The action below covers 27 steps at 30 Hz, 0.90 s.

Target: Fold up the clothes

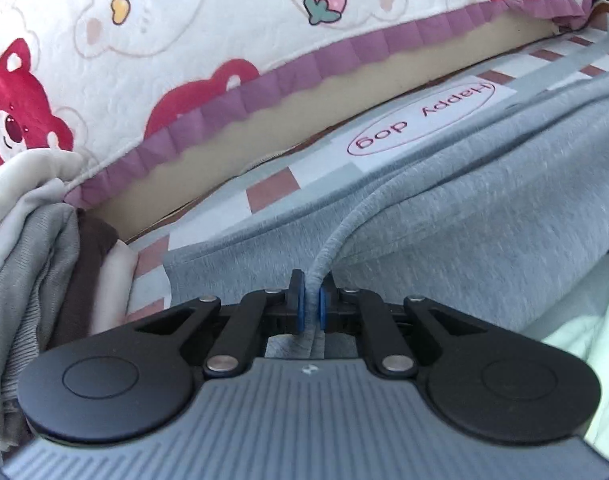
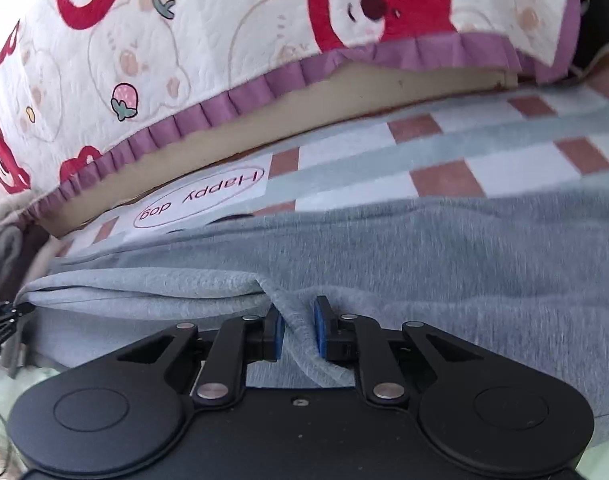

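Note:
A grey fleece garment point(image 1: 464, 208) lies spread over a checked sheet. My left gripper point(image 1: 312, 292) is shut on a raised fold of its edge, the cloth pinched between the blue pads. In the right wrist view the same grey garment point(image 2: 424, 264) fills the middle, and my right gripper point(image 2: 298, 322) is shut on a ridge of its folded hem, with the pads a little apart around the thick cloth. At the far left edge of that view the black linkage of the left gripper point(image 2: 0, 320) holds the same hem.
A quilt with red bears and a purple frill point(image 1: 184, 60) rises just behind the garment. The checked sheet point(image 2: 444, 152) carries a "Happy dog" label point(image 1: 420, 120). A pile of beige, grey and brown clothes point(image 1: 44, 248) sits at the left. Pale green cloth point(image 1: 584, 340) lies at the right.

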Available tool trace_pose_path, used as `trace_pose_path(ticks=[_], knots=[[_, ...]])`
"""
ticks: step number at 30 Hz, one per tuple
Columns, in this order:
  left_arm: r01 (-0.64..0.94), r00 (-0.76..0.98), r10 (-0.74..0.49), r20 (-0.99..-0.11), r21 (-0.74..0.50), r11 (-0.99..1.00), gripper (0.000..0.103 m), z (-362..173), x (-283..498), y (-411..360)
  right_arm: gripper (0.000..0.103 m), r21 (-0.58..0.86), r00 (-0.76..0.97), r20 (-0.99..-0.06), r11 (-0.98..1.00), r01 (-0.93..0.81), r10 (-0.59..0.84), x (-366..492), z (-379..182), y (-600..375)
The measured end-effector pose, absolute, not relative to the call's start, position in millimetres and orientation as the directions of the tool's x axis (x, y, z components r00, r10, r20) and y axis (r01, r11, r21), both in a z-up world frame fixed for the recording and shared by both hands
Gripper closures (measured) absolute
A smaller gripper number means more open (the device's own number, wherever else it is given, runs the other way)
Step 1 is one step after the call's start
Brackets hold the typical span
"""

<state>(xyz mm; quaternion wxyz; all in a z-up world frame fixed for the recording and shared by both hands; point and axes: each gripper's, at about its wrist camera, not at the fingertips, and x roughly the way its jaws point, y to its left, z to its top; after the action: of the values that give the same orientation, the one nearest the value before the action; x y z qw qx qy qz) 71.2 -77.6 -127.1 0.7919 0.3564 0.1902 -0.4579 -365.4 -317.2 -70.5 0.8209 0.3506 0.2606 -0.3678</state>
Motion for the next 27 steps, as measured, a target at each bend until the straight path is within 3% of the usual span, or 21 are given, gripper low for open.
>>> trace_pose_path(ticks=[4, 6, 10, 11, 12, 13, 14, 18, 23, 27], knots=[[0.816, 0.562, -0.565, -0.604, 0.518, 0.258, 0.096, -137, 68, -95, 0.074, 0.364, 0.579, -0.709, 0.494, 0.789, -0.403, -352, -72, -326], [0.821, 0.556, -0.569, -0.605, 0.507, 0.264, 0.096, -137, 72, -100, 0.039, 0.312, 0.551, -0.73, 0.52, 0.795, -0.405, -337, -71, -331], [0.831, 0.546, -0.577, -0.608, 0.484, 0.275, 0.096, -136, 80, -110, 0.035, 0.215, 0.501, -0.79, 0.605, 0.767, -0.353, -297, -88, -347], [0.833, 0.543, -0.579, -0.609, 0.478, 0.278, 0.096, -136, 83, -112, 0.038, 0.234, 0.512, -0.792, 0.611, 0.757, -0.331, -291, -93, -353], [0.835, 0.54, -0.581, -0.609, 0.473, 0.281, 0.096, -136, 85, -115, 0.065, 0.267, 0.54, -0.784, 0.619, 0.738, -0.306, -287, -97, -357], [0.838, 0.537, -0.583, -0.61, 0.467, 0.284, 0.096, -136, 87, -117, 0.084, 0.292, 0.565, -0.772, 0.628, 0.721, -0.29, -285, -97, -359], [0.84, 0.535, -0.585, -0.61, 0.461, 0.286, 0.096, -135, 89, -120, 0.088, 0.302, 0.586, -0.756, 0.639, 0.707, -0.291, -284, -92, -356], [0.848, 0.524, -0.592, -0.612, 0.438, 0.297, 0.096, -135, 98, -129, 0.094, 0.355, 0.652, -0.692, 0.64, 0.681, -0.31, -292, -74, -358], [0.838, 0.537, -0.552, -0.638, 0.48, 0.26, 0.093, -157, 104, -151, 0.093, 0.226, 0.525, -0.793, 0.65, 0.725, -0.31, -267, -88, -374], [0.802, 0.567, -0.557, -0.607, 0.561, 0.205, 0.093, -166, 98, -132, 0.092, 0.153, 0.451, -0.833, 0.65, 0.744, -0.32, -255, -96, -370]])
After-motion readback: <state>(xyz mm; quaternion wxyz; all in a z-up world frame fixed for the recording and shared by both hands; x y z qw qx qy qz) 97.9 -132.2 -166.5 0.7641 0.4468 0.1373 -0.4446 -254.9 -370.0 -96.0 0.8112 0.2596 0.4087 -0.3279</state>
